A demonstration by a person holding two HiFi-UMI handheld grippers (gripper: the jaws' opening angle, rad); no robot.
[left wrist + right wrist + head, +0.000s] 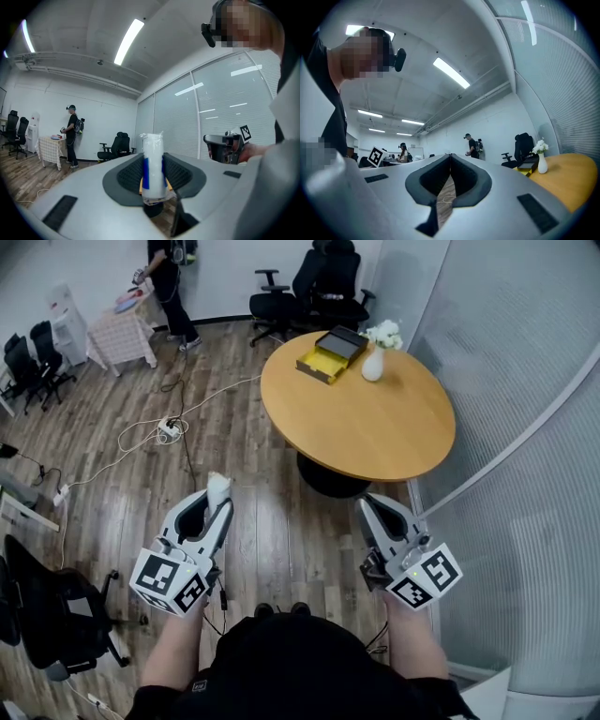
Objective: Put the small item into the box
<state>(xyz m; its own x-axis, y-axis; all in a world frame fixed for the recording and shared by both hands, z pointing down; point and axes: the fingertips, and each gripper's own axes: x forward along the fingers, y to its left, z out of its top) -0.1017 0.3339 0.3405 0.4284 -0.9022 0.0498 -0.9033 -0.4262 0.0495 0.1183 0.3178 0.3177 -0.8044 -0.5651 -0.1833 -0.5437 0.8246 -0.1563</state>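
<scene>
My left gripper [218, 493] is shut on the small item [217, 484], a white pack with blue stripes in clear wrap. In the left gripper view the item [153, 164] stands upright between the pads. My right gripper [367, 508] is shut with nothing in it, and its jaw tips meet in the right gripper view [450, 158]. Both grippers hang over the wooden floor, well short of the round wooden table [375, 432]. The open box [330, 352], yellow inside with a dark lid, lies at the table's far edge.
A white vase with flowers [374, 360] stands just right of the box. Black office chairs [319, 287] stand behind the table. Cables and a power strip [169, 430] lie on the floor at left. A ribbed glass wall [525, 427] curves along the right. A person [171, 287] stands at the back.
</scene>
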